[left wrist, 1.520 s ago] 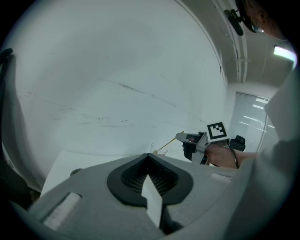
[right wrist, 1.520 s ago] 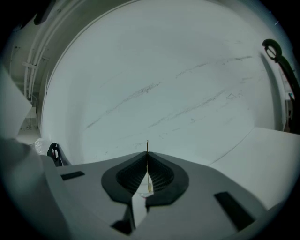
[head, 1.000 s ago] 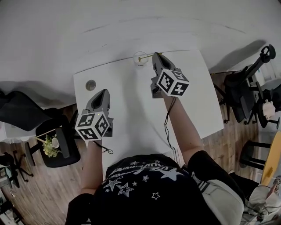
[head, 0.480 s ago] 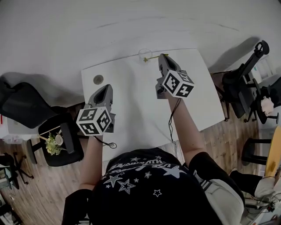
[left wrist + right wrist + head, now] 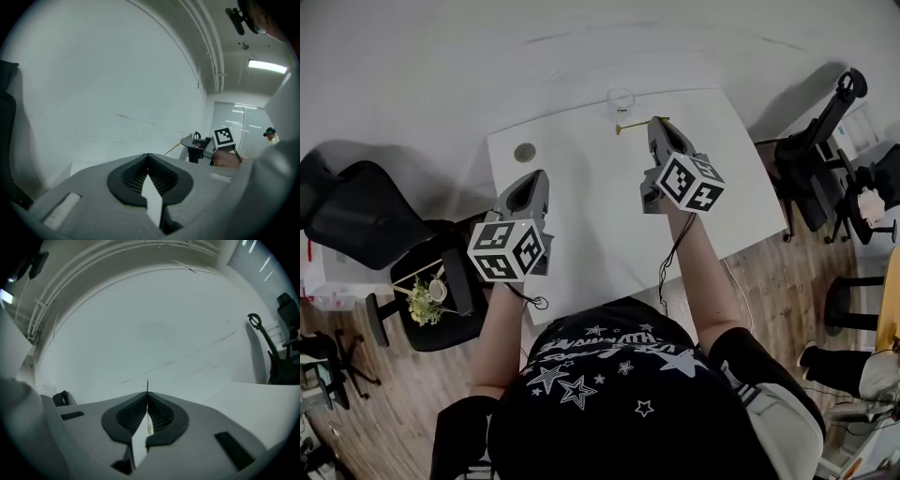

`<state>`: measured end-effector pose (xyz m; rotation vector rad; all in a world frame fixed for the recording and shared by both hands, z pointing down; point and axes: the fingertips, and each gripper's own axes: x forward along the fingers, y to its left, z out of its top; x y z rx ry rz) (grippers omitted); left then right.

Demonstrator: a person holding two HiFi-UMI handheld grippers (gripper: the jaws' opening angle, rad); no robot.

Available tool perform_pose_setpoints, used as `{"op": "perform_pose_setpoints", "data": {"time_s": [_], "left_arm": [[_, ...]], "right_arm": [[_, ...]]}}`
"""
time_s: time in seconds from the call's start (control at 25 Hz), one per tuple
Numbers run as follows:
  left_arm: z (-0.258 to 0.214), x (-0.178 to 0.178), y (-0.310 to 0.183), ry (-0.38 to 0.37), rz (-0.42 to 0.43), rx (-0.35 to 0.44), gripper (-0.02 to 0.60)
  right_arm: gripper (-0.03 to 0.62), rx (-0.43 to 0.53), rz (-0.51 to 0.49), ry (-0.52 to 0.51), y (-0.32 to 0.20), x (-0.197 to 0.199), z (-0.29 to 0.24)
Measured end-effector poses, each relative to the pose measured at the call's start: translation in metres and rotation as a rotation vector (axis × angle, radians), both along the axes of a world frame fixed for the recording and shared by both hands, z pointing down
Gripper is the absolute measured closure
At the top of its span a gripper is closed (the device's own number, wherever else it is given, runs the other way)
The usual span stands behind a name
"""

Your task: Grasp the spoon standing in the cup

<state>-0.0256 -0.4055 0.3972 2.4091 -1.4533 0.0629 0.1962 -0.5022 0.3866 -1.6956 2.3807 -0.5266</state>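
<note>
A thin gold spoon [image 5: 635, 126] lies level in the air over the white table [image 5: 581, 234], its end pointing left. My right gripper [image 5: 655, 123] is shut on it. In the right gripper view the spoon [image 5: 147, 386] shows as a thin rod pinched between the closed pads, poking out past my right gripper [image 5: 147, 397]. The clear cup [image 5: 621, 101] stands at the table's far edge, just beyond the spoon and apart from it. My left gripper [image 5: 533, 178] hovers over the table's left part, shut and holding nothing; in its own view the left gripper [image 5: 148, 157] faces the wall.
A round grommet [image 5: 525, 152] sits in the table's far left corner. A black chair [image 5: 352, 220] and a stool with a small plant [image 5: 422, 302] stand at the left. More chairs [image 5: 825, 141] stand at the right. A white wall lies behind the table.
My right gripper has drawn the spoon out of the cup and away from it, towards me. Both grippers have risen and shifted across the table.
</note>
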Motion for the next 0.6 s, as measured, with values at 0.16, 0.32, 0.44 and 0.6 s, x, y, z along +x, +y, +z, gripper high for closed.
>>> {"op": "perform_pose_setpoints", "data": {"time_s": [0.16,0.32,0.44,0.6], "left_arm": [[-0.002,-0.009,0.018,0.002,0.033,0.004,0.574],[-0.002,-0.022,0.034,0.009,0.066,0.008,0.574],[-0.001,-0.026,0.046,0.012,0.102,0.008,0.574],[-0.001,-0.032,0.064,0.014,0.154,0.014,0.574]], "right_arm": [[0.579,-0.002,0.021,0.006,0.026,-0.008,-0.001],[0.579,-0.008,0.051,0.016,0.055,-0.019,0.002],[0.579,-0.014,0.085,0.019,0.078,-0.020,0.005],[0.579,-0.020,0.140,0.014,0.109,-0.023,0.009]]}}
